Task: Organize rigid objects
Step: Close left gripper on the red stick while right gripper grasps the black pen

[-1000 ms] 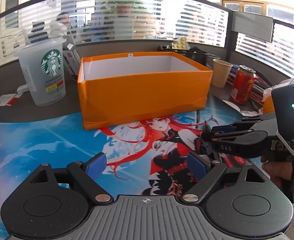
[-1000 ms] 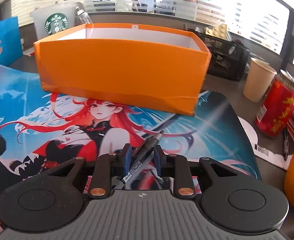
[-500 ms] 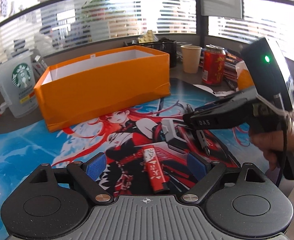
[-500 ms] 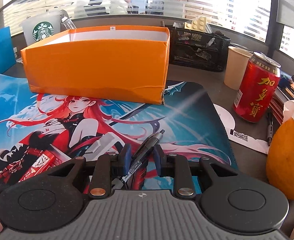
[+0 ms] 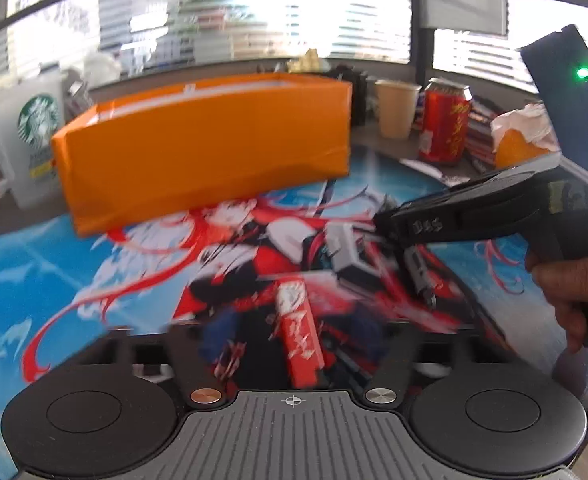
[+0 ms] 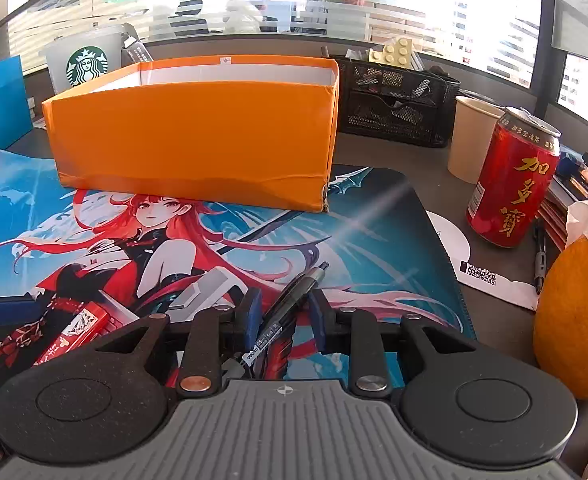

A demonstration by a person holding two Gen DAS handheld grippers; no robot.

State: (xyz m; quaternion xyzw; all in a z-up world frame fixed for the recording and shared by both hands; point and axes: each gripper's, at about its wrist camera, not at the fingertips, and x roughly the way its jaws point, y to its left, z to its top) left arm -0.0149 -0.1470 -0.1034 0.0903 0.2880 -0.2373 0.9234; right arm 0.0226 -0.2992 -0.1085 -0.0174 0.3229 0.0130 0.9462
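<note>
Black plastic pen (image 6: 289, 304) sat between the right gripper (image 6: 282, 312) pads, jaws narrow; pads looked just off the barrel, so I couldn't tell if it was clamped or loose. Judged light, stiff, slick and round: likely to roll or pivot, best pinched mid-barrel across its axis. Red wrapped bar (image 5: 298, 330) lay just ahead of the left gripper (image 5: 289, 340), between its fingers; that view was blurred, so I couldn't tell how wide that one stood. Bar looked light and rigid; grip its long flat sides. Grey block (image 6: 201, 292) lay just ahead-left of the right gripper. Orange box (image 6: 197, 140) stood well ahead of both, open-topped; white inner wall showed, floor hidden, contents unknown. Black mesh organizer (image 6: 394, 108) ahead-right held small clutter.
</note>
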